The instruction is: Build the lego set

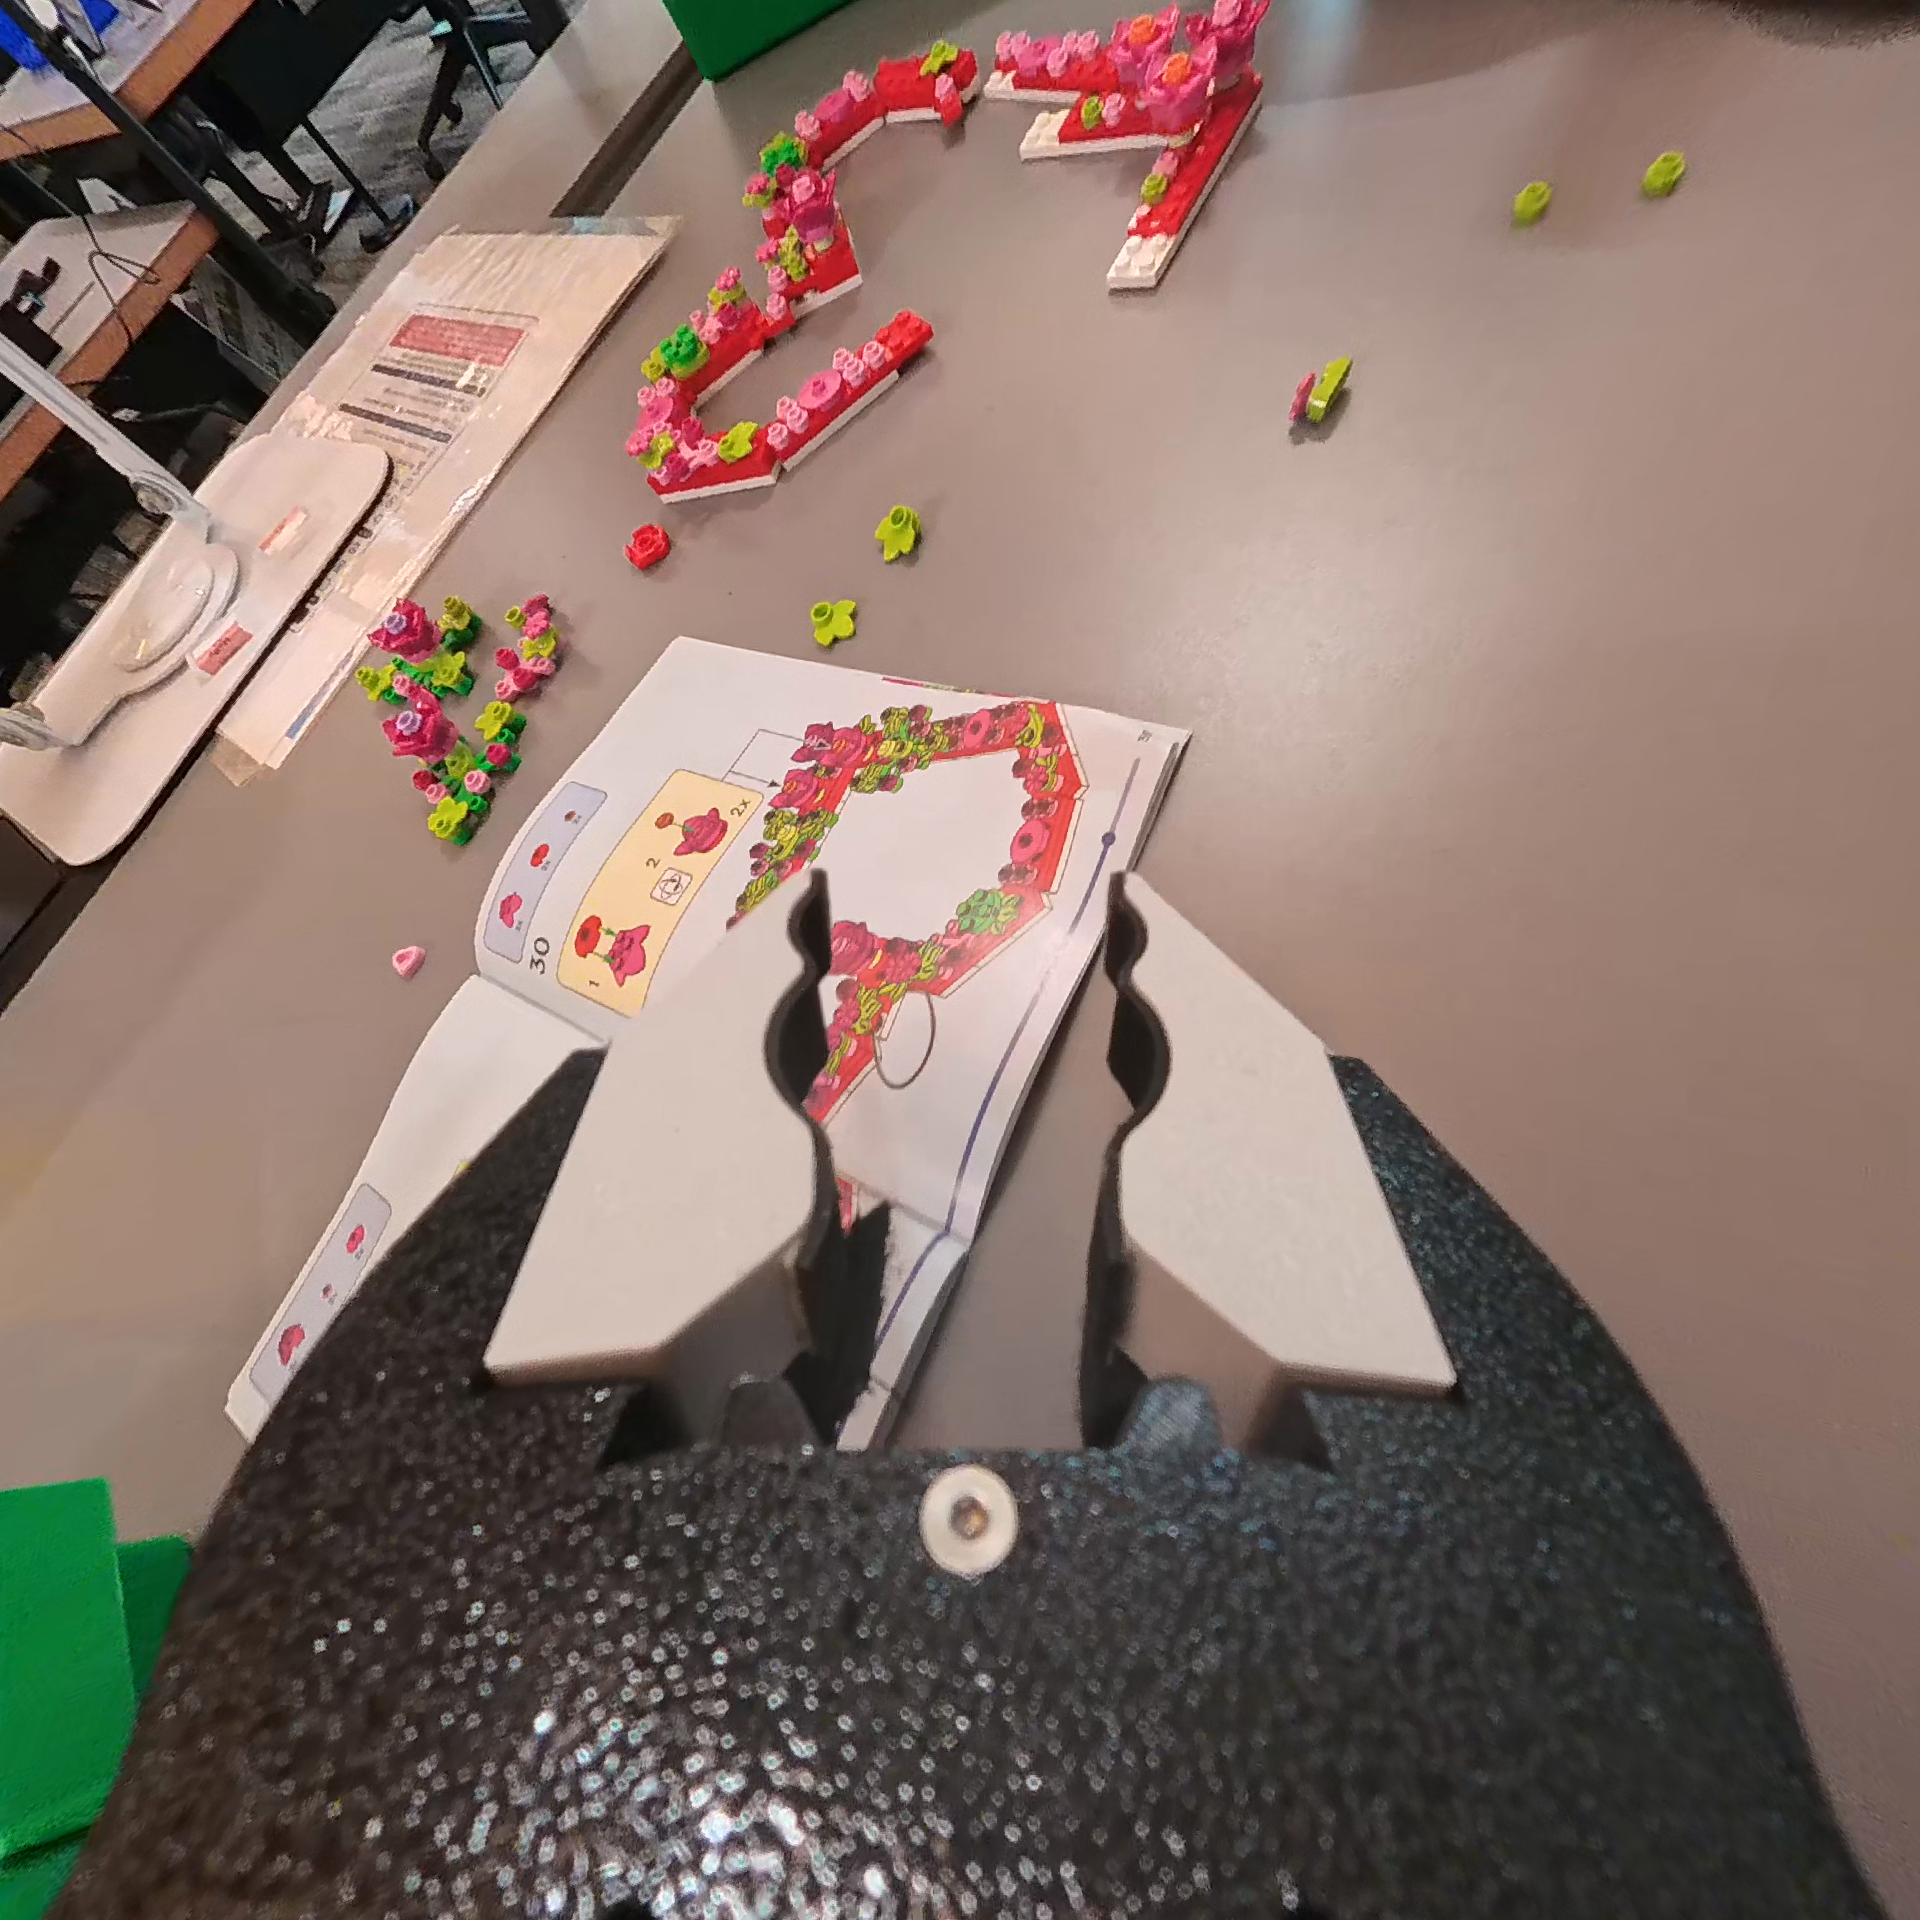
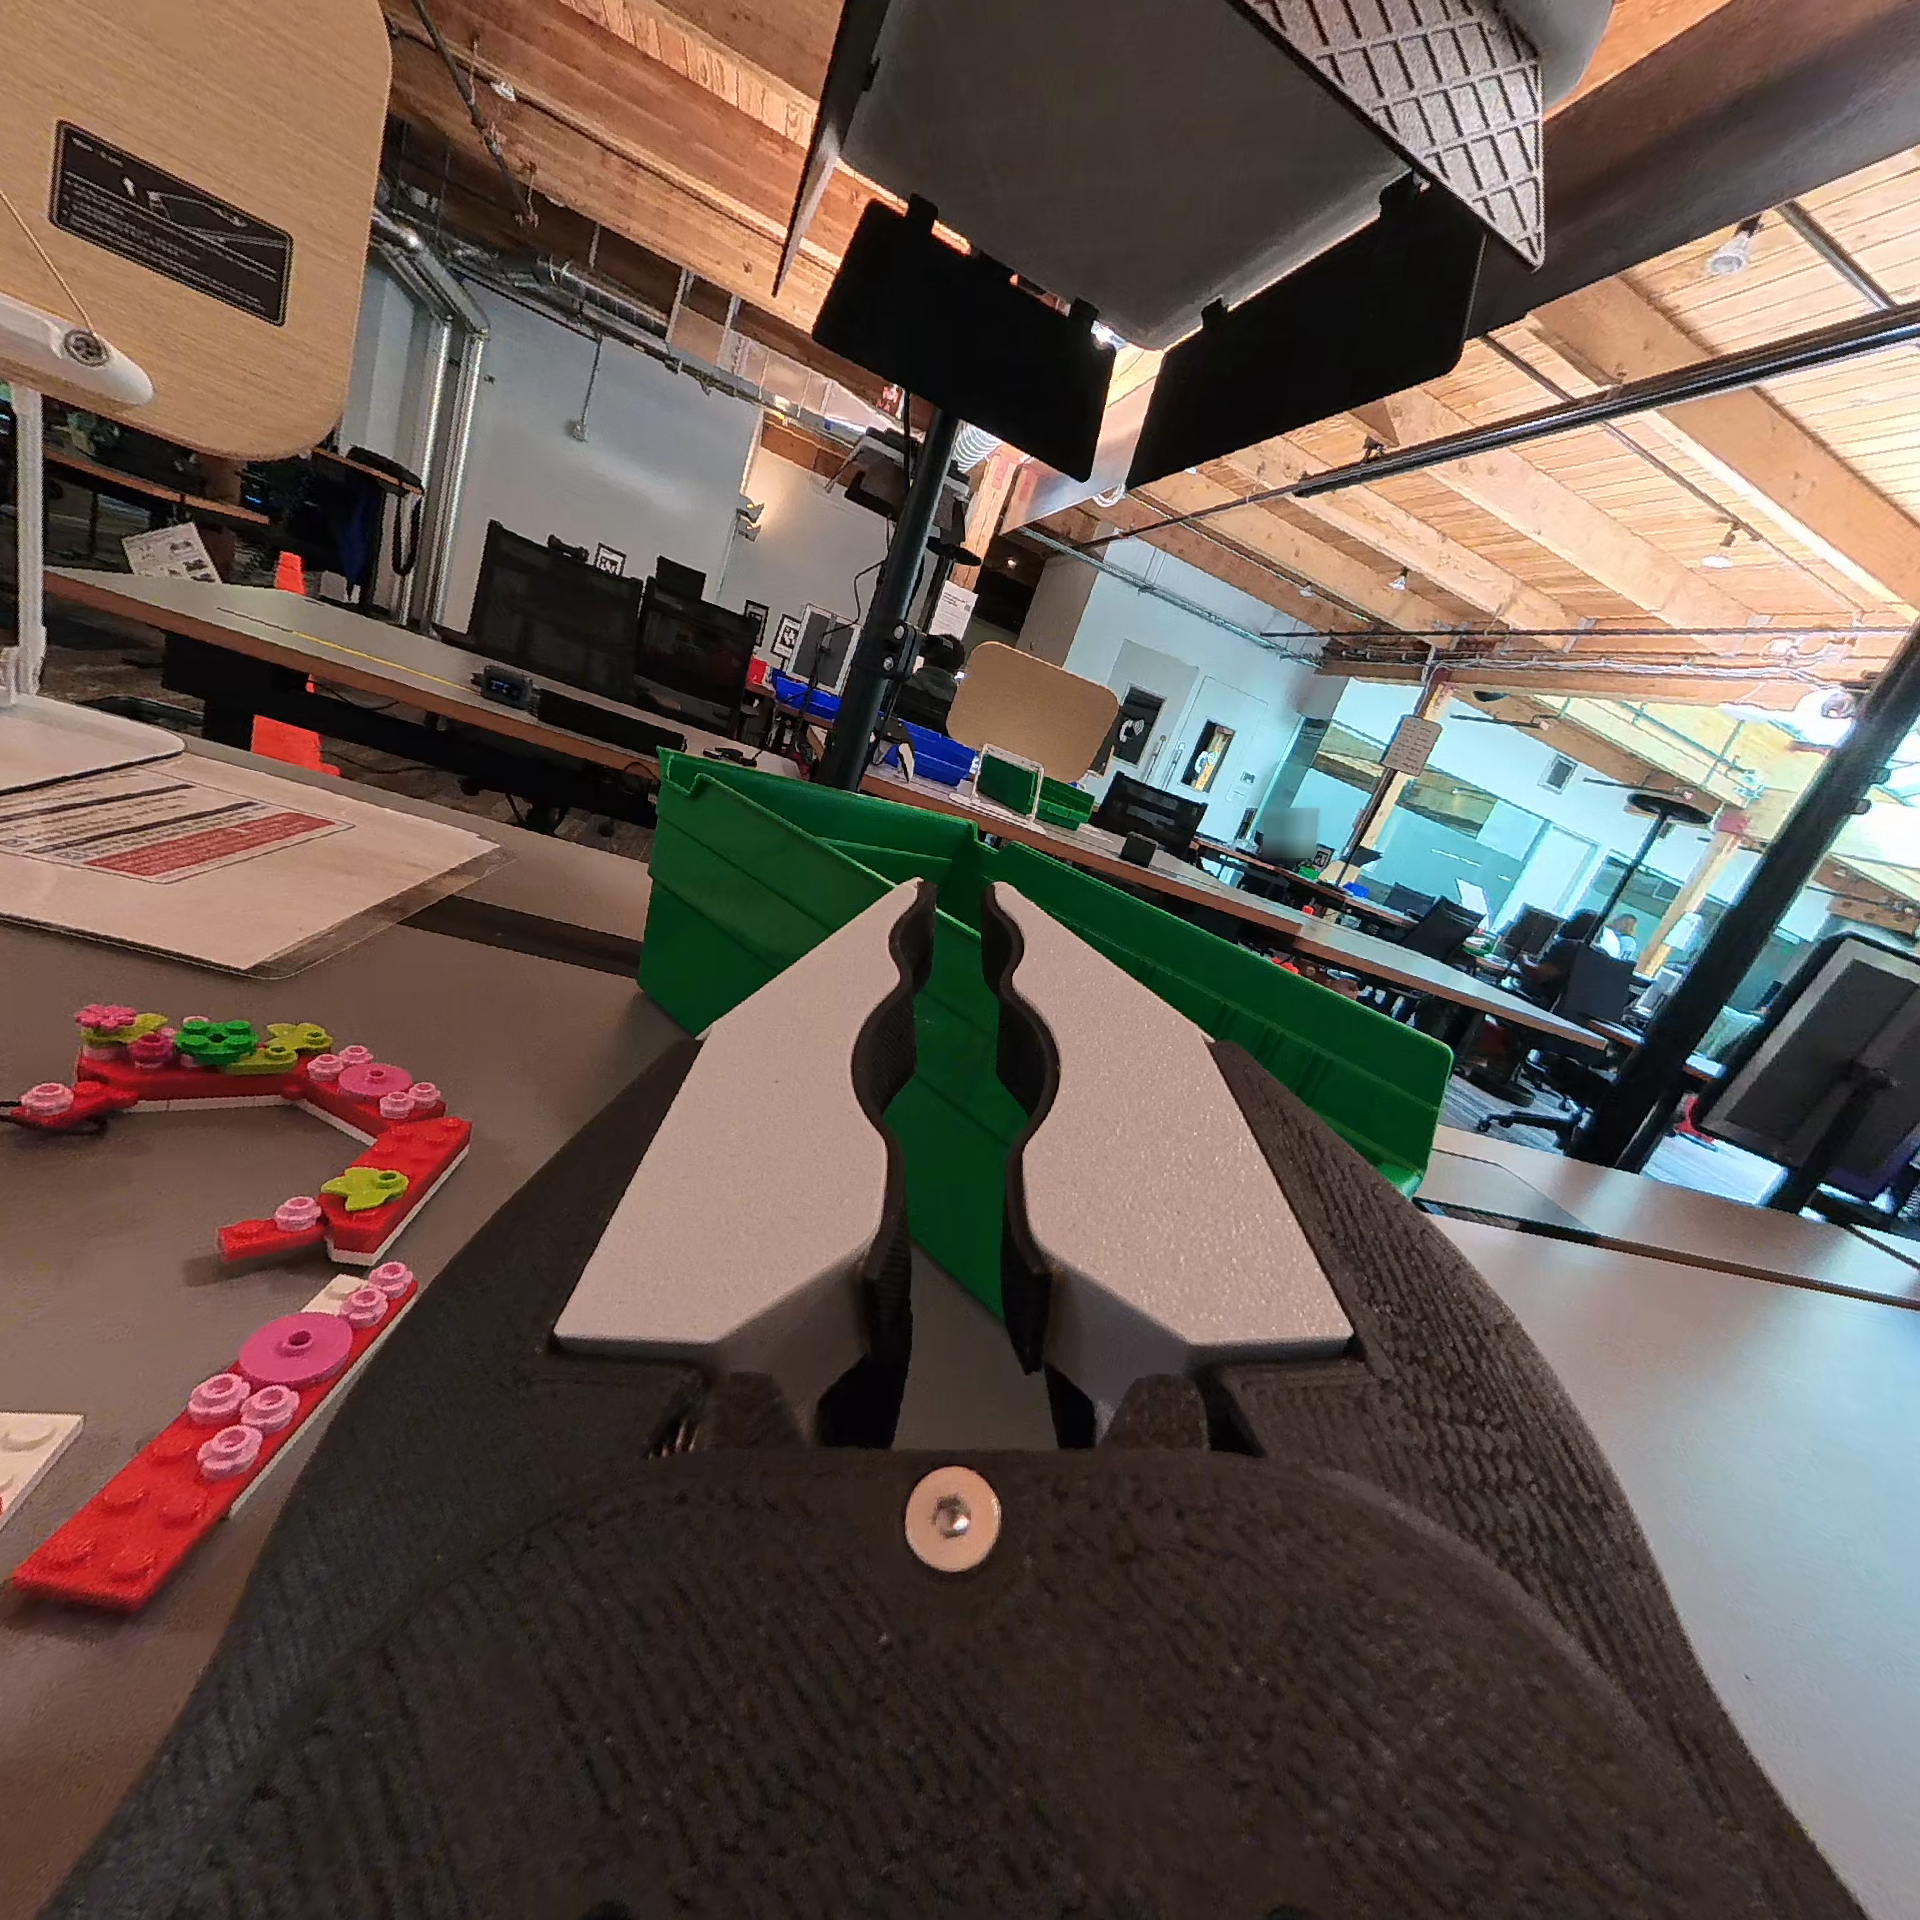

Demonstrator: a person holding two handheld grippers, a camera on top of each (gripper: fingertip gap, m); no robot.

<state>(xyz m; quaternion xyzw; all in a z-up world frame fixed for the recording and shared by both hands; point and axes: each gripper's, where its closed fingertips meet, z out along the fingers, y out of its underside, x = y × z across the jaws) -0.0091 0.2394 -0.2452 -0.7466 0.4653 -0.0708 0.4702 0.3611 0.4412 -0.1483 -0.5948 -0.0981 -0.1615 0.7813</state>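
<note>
The left gripper [image 1: 966, 904] is hovering over the open instruction booklet [image 1: 914, 831], its jaws spread wide and holding nothing. The right gripper [image 2: 951, 914] is lying low near the table [image 2: 1714, 1455], pointing toward a green bin [image 2: 748, 894], its jaws nearly together with only a narrow gap showing and nothing between them. The lego set is sitting well ahead of the left gripper in separate red sections: a curved left section [image 1: 748, 343] and a right section [image 1: 1153, 114], both already carrying pink flowers and green leaves. A cluster of small flower assemblies [image 1: 447, 707] is waiting just left of the booklet, and loose leaves [image 1: 896, 532] and a red flower piece [image 1: 647, 544] are lying scattered. Judging by the closed heart pictured in the booklet, the build is looking well advanced, but the sections are not yet joined and the remaining flowers are not yet attached.
</note>
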